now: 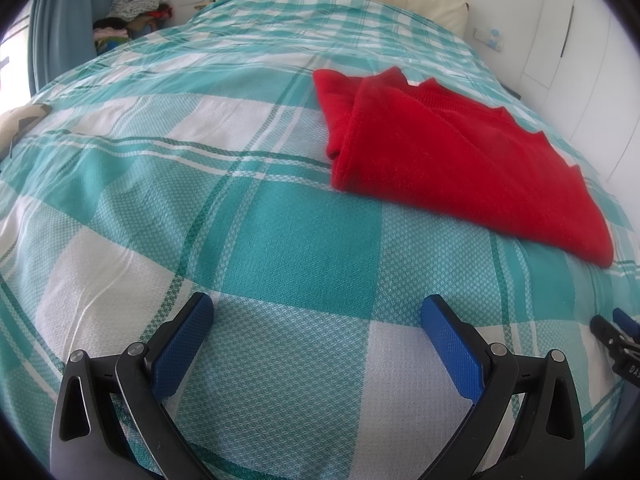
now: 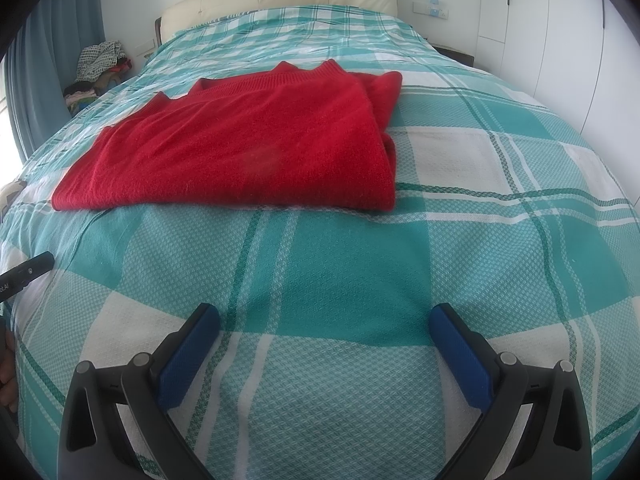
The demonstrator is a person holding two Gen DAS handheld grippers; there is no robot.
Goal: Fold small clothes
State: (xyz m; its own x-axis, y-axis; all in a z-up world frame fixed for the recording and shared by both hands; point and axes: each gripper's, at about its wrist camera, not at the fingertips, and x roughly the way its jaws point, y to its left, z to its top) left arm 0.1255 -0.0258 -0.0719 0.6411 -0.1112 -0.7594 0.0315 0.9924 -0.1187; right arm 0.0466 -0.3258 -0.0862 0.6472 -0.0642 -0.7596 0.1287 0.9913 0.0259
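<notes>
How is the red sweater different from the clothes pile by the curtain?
The red sweater is folded flat; the clothes pile is a messy heap. The sweater is one colour; the pile mixes patterns and colours. The sweater lies on the bed; the pile sits beside it. Both are clothes, and neither open claw touches them.

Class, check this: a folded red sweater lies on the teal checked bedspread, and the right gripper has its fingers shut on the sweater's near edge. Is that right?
One thing is wrong. The right wrist view shows the right gripper open and empty, short of the red sweater, over bare bedspread. The sweater does lie folded on the teal checked bedspread.
</notes>
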